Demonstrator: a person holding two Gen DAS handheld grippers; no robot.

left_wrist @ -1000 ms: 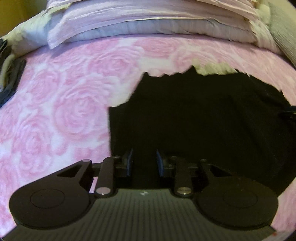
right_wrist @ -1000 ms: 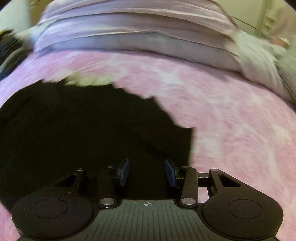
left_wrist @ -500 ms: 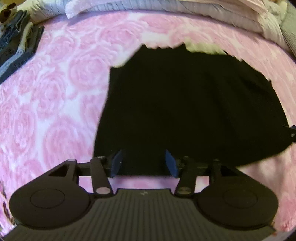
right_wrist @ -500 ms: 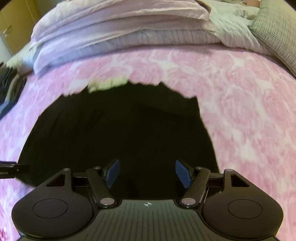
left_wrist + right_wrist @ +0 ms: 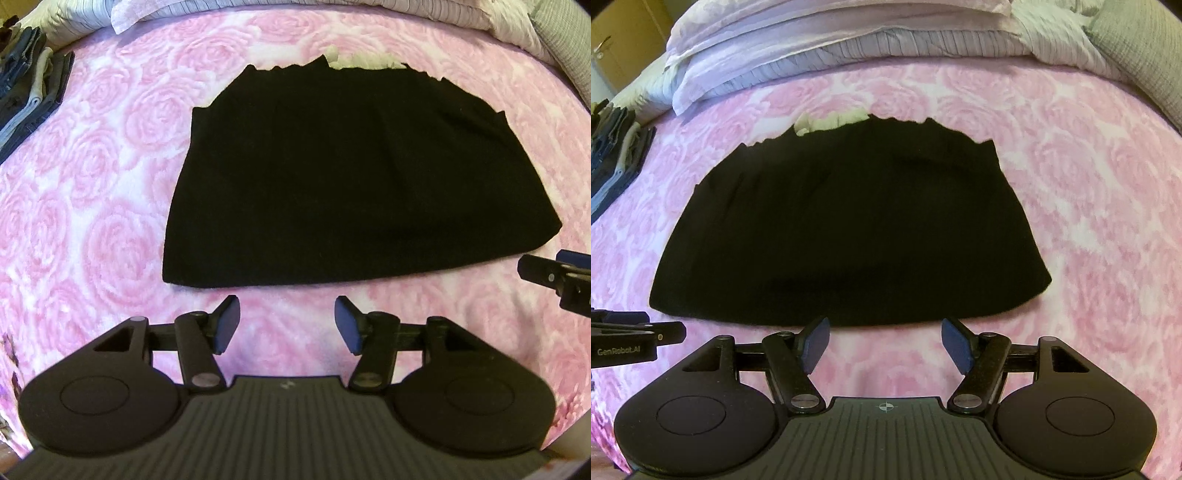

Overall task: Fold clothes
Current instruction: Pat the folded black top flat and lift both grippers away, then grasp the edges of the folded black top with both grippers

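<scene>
A home bedroom: a bed [image 5: 1089, 192] spread with a pink rose-patterned blanket, pillows [image 5: 820, 40] and striped bedding heaped at 12 o'clock, folded clothes [image 5: 617, 147] stacked at 9 o'clock, and a wooden wardrobe door [image 5: 624, 40] at 10 o'clock.

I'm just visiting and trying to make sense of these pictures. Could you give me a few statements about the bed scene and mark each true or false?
1. The black garment lies flat on the pink rose blanket. True.
2. The left claw grips the garment. False: its jaws are open, with only blanket between them.
3. The right claw is open and empty. True.
4. A pile of folded clothes lies on the garment. False: it lies apart from it, at the blanket's left edge.
5. Pillows lie beyond the garment. True.
</scene>
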